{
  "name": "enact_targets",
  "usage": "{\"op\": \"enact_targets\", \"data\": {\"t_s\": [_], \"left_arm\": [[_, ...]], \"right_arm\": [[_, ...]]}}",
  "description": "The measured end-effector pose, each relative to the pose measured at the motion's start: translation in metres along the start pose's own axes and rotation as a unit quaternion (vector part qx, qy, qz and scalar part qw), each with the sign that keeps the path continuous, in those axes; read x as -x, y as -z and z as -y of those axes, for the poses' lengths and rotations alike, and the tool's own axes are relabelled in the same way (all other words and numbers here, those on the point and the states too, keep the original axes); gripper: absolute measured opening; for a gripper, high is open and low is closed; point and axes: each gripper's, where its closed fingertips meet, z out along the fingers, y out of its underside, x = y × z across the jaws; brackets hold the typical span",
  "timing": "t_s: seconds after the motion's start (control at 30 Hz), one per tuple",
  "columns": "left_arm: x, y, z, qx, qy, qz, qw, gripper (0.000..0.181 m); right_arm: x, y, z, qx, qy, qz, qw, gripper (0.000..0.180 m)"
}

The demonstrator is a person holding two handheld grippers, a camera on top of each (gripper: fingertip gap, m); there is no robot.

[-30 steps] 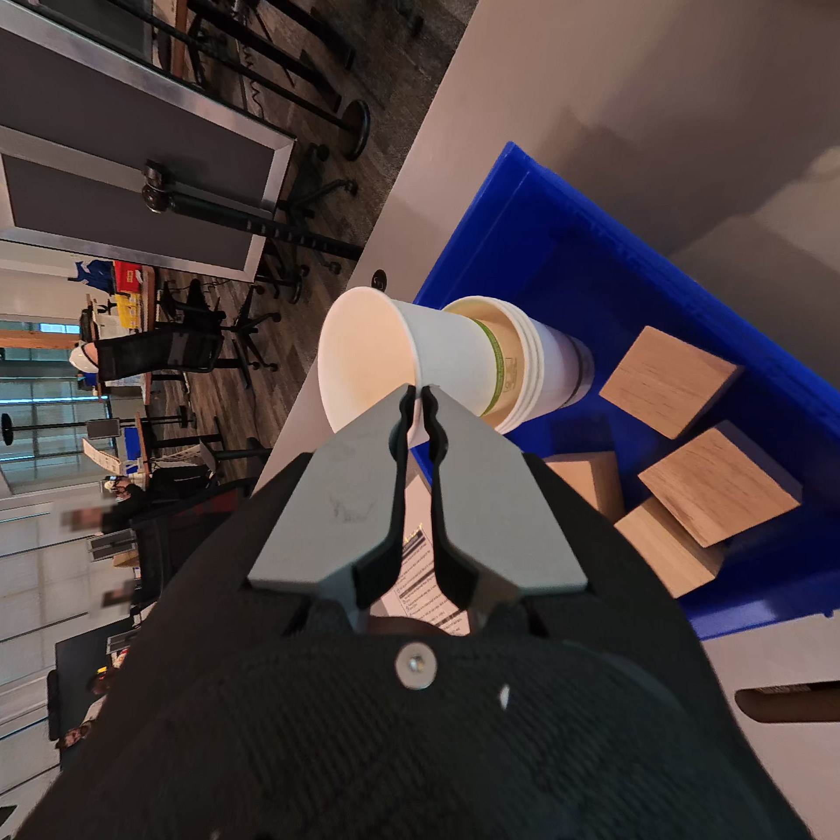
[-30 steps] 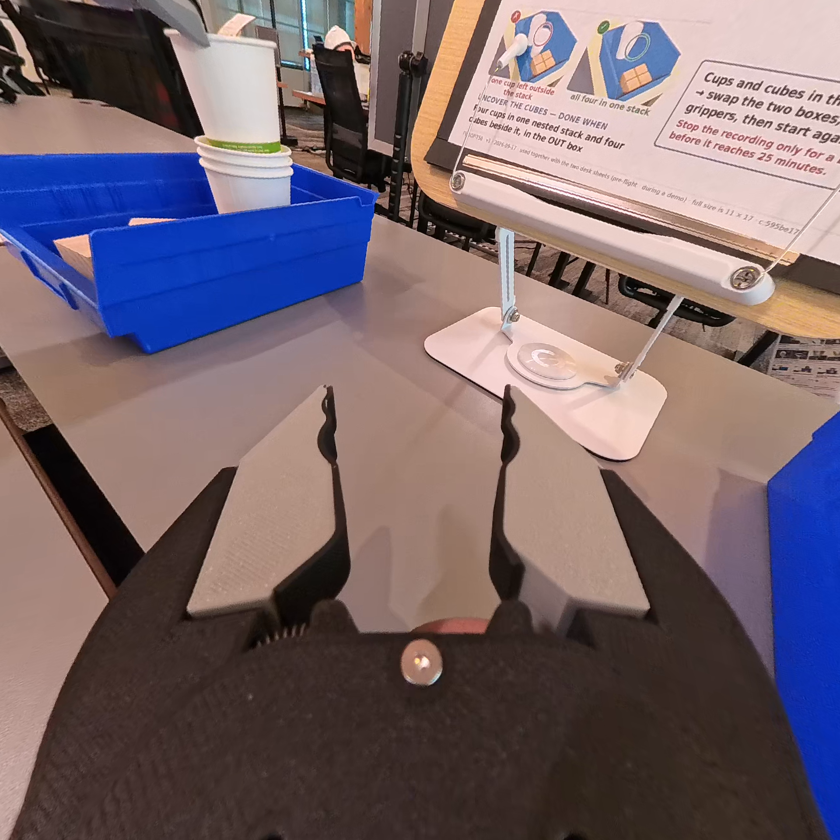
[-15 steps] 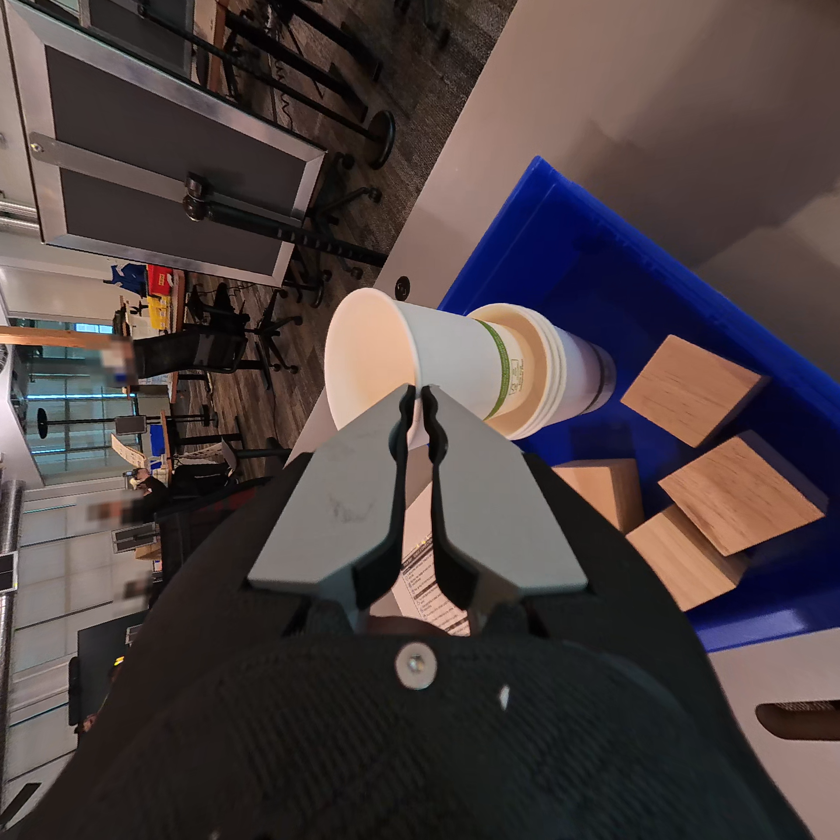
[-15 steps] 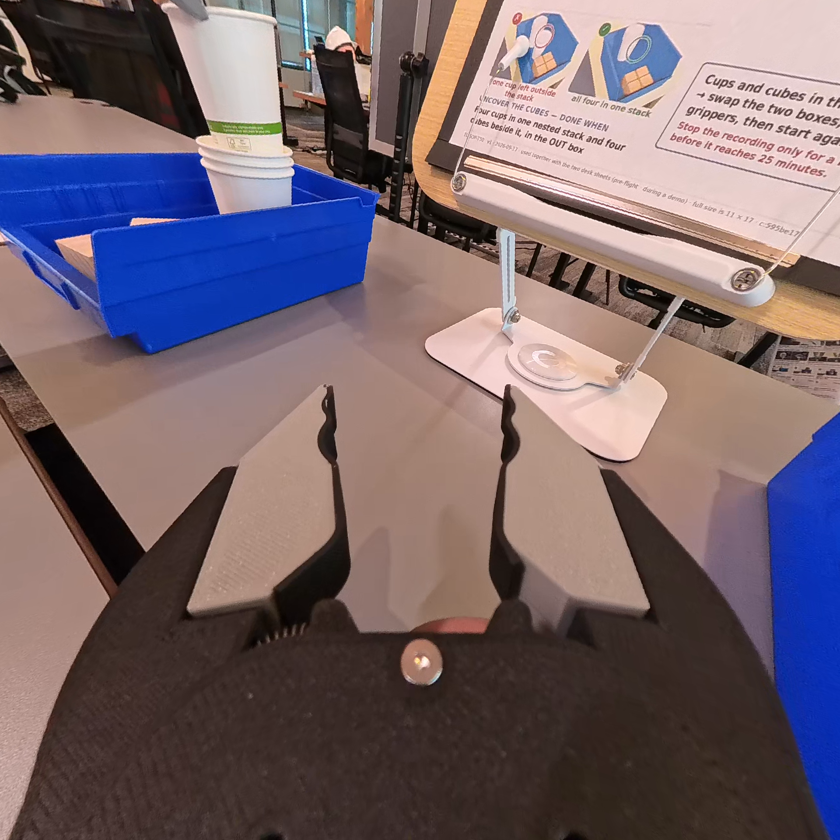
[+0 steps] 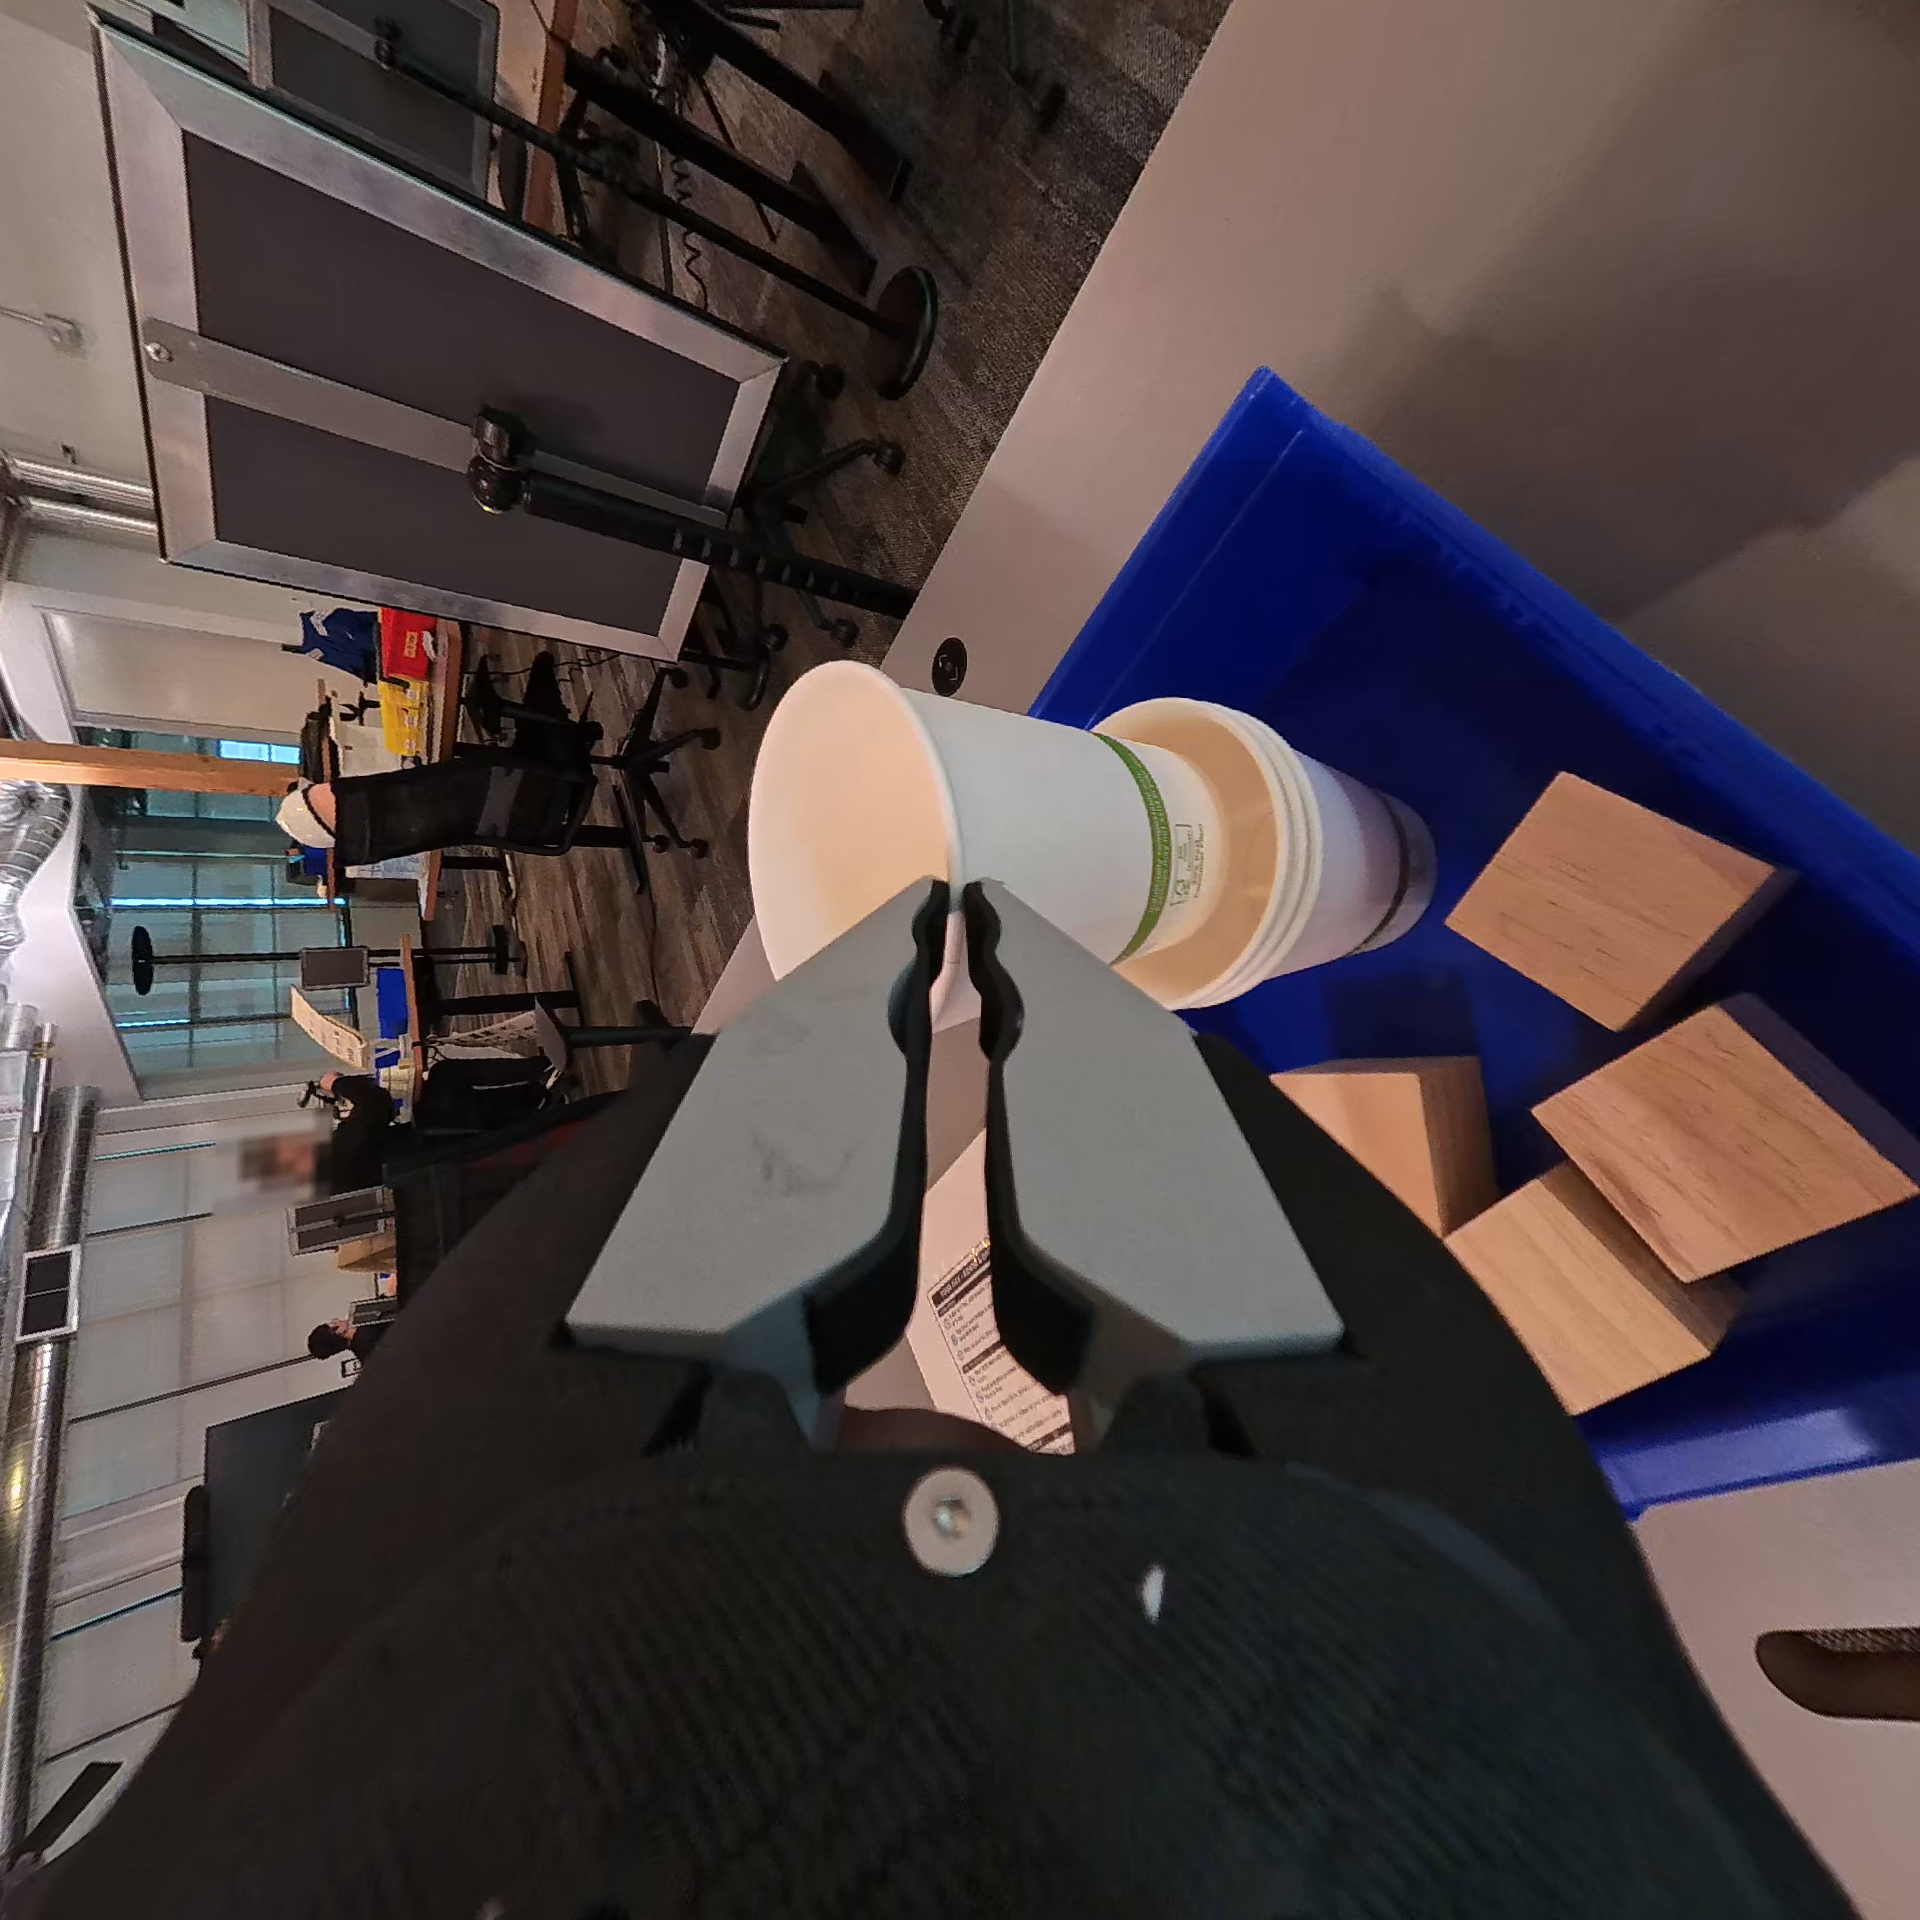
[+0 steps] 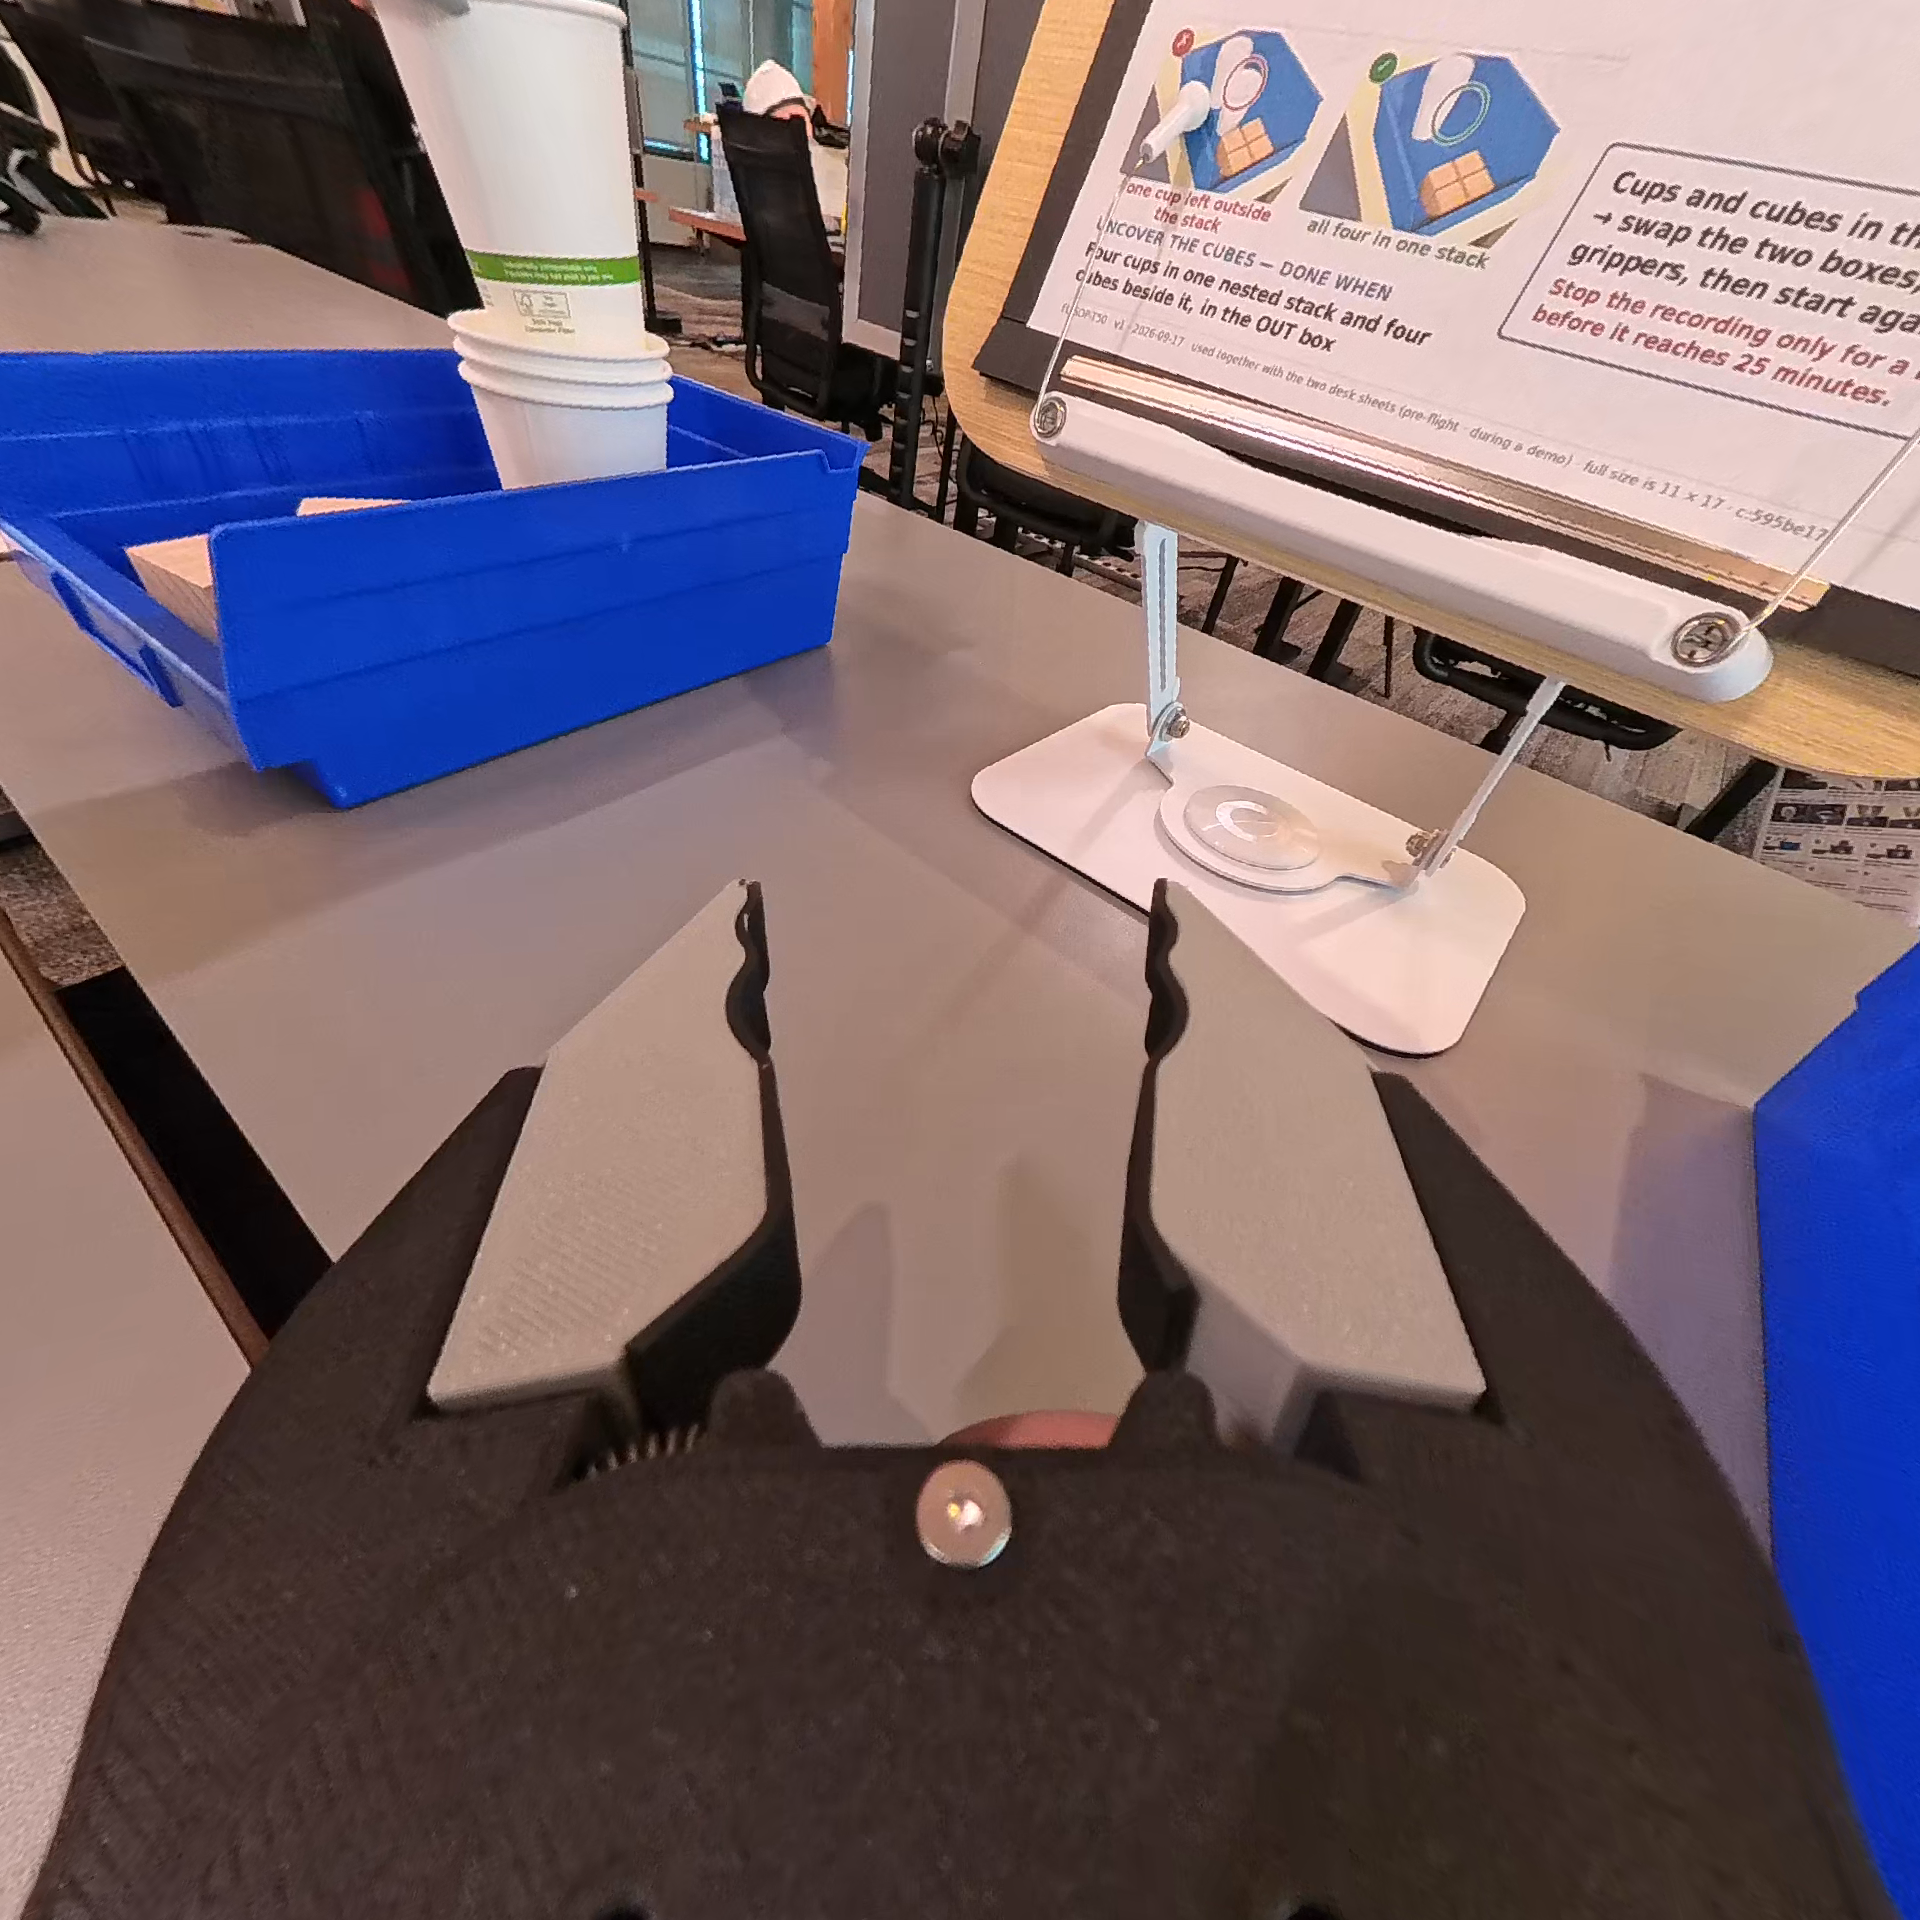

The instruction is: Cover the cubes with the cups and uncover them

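My left gripper (image 5: 954,902) is shut on the rim of a white paper cup (image 5: 1029,821) with a green band. The cup is lifted most of the way out of a stack of white cups (image 5: 1320,862) that stands in a blue bin (image 5: 1455,644). Several wooden cubes (image 5: 1714,1132) lie in the bin beside the stack. In the right wrist view the same cup (image 6: 530,156) rises above the stack (image 6: 582,416) in the bin (image 6: 499,623) at the far left. My right gripper (image 6: 956,904) is open and empty above the grey table.
A white stand (image 6: 1247,862) holding an instruction sheet (image 6: 1507,208) is on the table ahead of my right gripper. A second blue bin (image 6: 1839,1247) is at the right edge. The table edge (image 6: 125,1122) drops off at the left. Chairs and desks stand beyond. Tip to tip, the grippers are about 35 cm apart.
My left gripper has drawn the top cup farther up out of the stack. My right gripper has not moved.
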Motion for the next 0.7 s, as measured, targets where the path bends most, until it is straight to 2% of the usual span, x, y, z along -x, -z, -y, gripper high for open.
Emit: {"op": "enact_targets", "data": {"t_s": [0.7], "left_arm": [[0.0034, 0.0067, 0.0032, -0.007, 0.003, 0.007, 1.000, 0.001]], "right_arm": [[-0.0011, -0.0001, -0.0010, 0.001, -0.002, -0.001, 1.000, 0.071]]}}
